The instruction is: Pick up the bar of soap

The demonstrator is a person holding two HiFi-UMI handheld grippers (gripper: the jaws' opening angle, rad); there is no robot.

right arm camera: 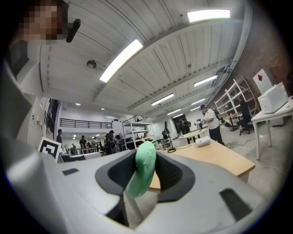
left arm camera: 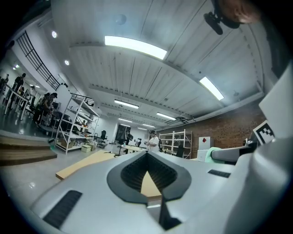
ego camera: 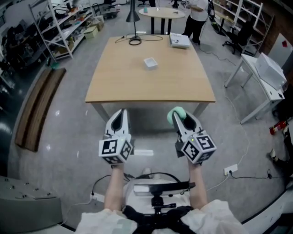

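Two grippers are out in front of the person, side by side, just short of the near edge of one wooden surface (ego camera: pixel 137 84). There is a single bar of soap (right arm camera: pixel 142 170), and it is not on the surface at all: it sits in the right gripper (ego camera: pixel 180 118), held in the air above the grey floor (ego camera: pixel 68 137).

The right fingers (right arm camera: pixel 173 176) are closed on the soap, one pad pressed to each flat side. The left gripper (ego camera: pixel 120 114) has nothing in it. Its fingers (left arm camera: pixel 129 176) meet at the tips, with only a sliver of the surface showing in the wedge between them.

The soap is pale mint green, smooth and matte, with rounded edges and an oval outline. It stands on edge between the pads and sticks out past the fingertips, leaning a little to one side.

Four things lie on the surface, all towards the far end: one small white dish (ego camera: pixel 150 62), one flat white box (ego camera: pixel 179 40), one loop of black cable (ego camera: pixel 135 41) and one black lamp (ego camera: pixel 132 16). One person (ego camera: pixel 198 13) stands beyond the far corner.
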